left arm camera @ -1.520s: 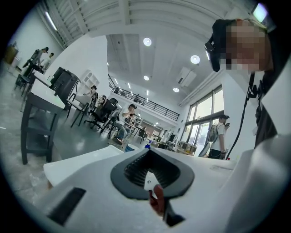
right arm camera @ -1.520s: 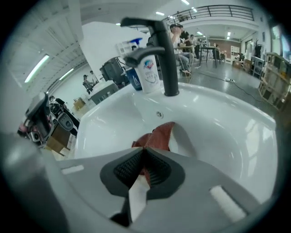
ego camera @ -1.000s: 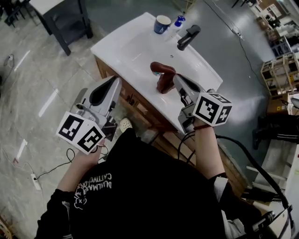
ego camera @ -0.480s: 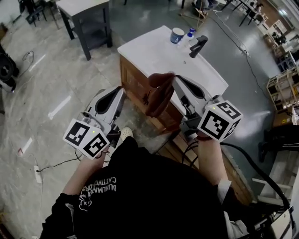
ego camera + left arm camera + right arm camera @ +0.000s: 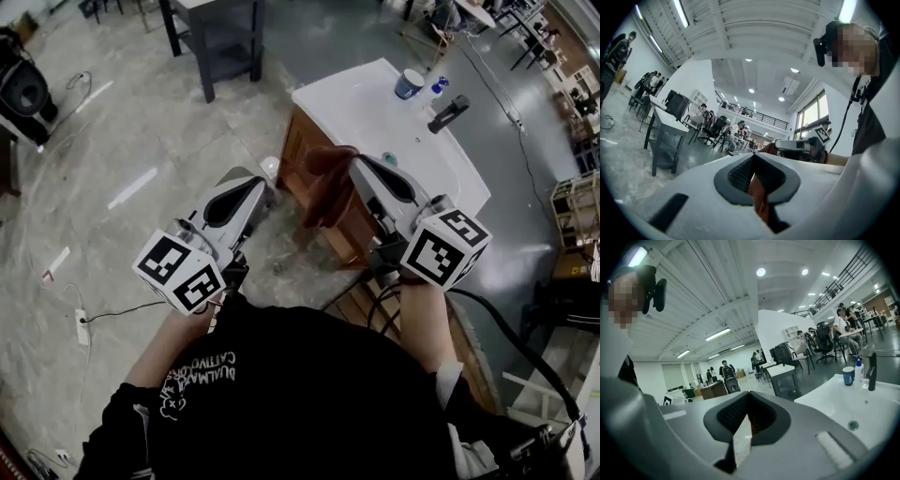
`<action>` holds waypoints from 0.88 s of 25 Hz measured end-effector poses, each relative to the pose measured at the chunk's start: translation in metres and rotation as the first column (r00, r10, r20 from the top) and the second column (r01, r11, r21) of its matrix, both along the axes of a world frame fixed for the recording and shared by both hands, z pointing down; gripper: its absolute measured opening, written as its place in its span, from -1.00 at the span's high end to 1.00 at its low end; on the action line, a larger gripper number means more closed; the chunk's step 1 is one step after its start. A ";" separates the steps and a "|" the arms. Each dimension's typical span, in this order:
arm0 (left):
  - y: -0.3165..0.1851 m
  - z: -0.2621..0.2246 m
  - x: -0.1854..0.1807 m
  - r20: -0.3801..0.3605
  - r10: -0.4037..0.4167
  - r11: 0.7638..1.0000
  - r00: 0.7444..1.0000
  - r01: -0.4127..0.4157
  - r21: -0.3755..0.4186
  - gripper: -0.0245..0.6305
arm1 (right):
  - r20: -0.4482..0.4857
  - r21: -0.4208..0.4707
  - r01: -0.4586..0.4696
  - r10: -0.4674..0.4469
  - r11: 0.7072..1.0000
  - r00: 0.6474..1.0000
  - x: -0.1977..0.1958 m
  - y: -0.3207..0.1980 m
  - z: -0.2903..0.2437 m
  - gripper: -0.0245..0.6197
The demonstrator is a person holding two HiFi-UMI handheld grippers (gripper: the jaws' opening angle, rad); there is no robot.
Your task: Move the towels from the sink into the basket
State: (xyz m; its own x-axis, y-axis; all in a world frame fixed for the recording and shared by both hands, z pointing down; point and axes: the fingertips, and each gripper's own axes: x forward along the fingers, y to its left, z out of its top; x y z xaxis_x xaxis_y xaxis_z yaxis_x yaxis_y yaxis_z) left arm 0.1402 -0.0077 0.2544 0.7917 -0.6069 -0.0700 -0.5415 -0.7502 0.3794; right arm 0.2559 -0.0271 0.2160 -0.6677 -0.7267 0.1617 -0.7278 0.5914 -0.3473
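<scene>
A brown towel (image 5: 322, 187) hangs from my right gripper (image 5: 351, 167), which is shut on its top edge. It dangles in front of the wooden cabinet (image 5: 300, 150), left of the white sink (image 5: 361, 103). In the right gripper view the jaws meet on a thin reddish sliver of towel (image 5: 749, 422), and the sink (image 5: 834, 401) lies to the right with nothing in its basin. My left gripper (image 5: 260, 187) is level beside it over the floor, jaws together with nothing held. From the left gripper view I see the right gripper (image 5: 802, 146) with the towel (image 5: 768, 148) at its tip. No basket shows.
A black faucet (image 5: 448, 112), a blue cup (image 5: 408, 82) and a small bottle (image 5: 436, 86) stand at the sink's far edge. A dark grey table (image 5: 220, 33) is beyond on the grey floor. A power strip (image 5: 82, 328) and cable lie at the left.
Both grippers have swung left, away from the sink. The right one has carried the brown towel up out of the basin and past the counter's edge.
</scene>
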 end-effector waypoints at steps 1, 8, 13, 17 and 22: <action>-0.005 -0.001 -0.012 0.011 0.007 1.000 1.000 -0.007 0.002 0.93 | -0.011 0.003 -0.004 0.004 1.000 1.000 -0.012 -0.007 0.000 0.87; -0.052 -0.004 -0.085 0.029 0.007 1.000 1.000 -0.007 0.006 0.93 | -0.046 0.026 -0.005 0.006 1.000 0.999 -0.083 -0.051 0.003 0.87; -0.074 0.001 -0.123 0.046 0.016 1.000 0.999 -0.016 -0.008 0.93 | -0.062 0.029 0.002 0.000 1.000 0.998 -0.127 -0.075 0.007 0.87; -0.085 -0.001 -0.142 0.051 0.022 1.000 0.998 -0.022 0.009 0.93 | -0.063 0.028 -0.002 0.004 1.000 0.998 -0.145 -0.088 0.011 0.87; -0.099 0.002 -0.173 0.042 -0.042 0.999 0.998 0.042 0.009 0.92 | -0.083 0.026 0.005 -0.003 1.000 0.997 -0.168 -0.096 0.016 0.87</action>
State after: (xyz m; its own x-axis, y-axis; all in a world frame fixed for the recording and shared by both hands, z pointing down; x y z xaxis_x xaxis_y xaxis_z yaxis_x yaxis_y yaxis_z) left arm -0.0323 -0.1068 0.2563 0.7679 -0.6392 -0.0416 -0.5881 -0.7294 0.3495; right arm 0.0875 -0.1233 0.2318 -0.6557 -0.7288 0.1972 -0.7509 0.6025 -0.2703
